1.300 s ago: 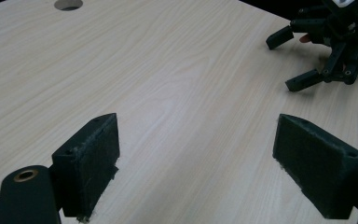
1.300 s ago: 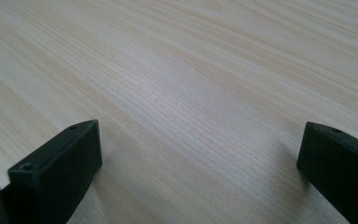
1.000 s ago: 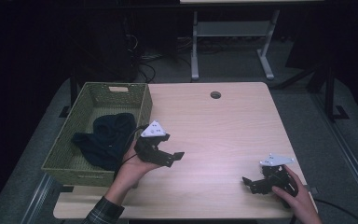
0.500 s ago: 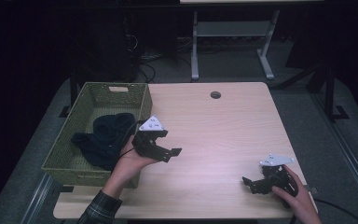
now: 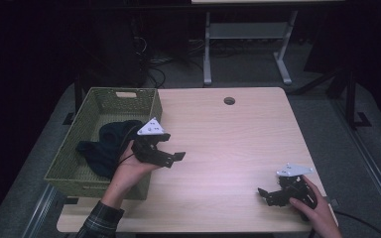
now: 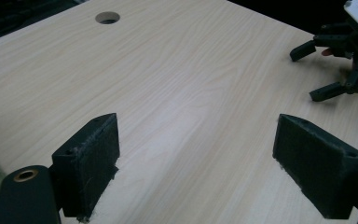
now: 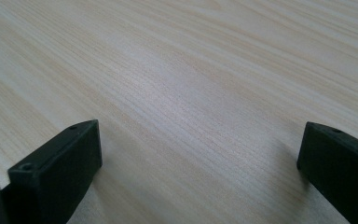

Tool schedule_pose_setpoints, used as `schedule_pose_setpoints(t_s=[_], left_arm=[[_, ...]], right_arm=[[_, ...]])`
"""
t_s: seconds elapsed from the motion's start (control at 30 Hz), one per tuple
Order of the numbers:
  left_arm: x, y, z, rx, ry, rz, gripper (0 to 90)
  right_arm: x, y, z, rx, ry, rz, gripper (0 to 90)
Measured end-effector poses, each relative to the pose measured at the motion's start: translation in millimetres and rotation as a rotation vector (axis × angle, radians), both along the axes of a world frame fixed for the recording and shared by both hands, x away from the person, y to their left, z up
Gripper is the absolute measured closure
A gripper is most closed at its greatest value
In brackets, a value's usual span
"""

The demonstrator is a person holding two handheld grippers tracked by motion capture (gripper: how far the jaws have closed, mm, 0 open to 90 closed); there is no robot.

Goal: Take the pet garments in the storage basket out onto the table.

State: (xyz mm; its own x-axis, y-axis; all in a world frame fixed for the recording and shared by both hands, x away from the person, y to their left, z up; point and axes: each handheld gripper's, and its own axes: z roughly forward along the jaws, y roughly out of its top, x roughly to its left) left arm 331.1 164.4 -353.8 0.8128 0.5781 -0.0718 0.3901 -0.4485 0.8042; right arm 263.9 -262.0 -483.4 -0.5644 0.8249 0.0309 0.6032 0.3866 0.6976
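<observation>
The dark garment, probably a sweater, lies in the green basket at nine o'clock of the nearer, wide-open left tool; the right tool gapes empty.

The table has a pale wood-grain top – smooth, with a soft sheen where the light falls, and fine straight lines running along it. The basket at its edge is olive green with perforated walls, a stiff plastic by the look of it, matt. Inside lies a dark cloth, soft and crumpled, no shine at all. The left gripper has 2 black jaws faced with matt, slightly fuzzy pads – lint clings to one. The right gripper has the same dull black jaws.
</observation>
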Motion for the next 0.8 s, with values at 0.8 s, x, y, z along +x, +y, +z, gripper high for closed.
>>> schedule_pose_setpoints(t_s=[0.8], left_arm=[[10.1,48.1,-2.1,0.027,0.001,0.103,14.7]], right_arm=[[0.0,0.1,0.0,0.001,0.001,-0.001,0.0]])
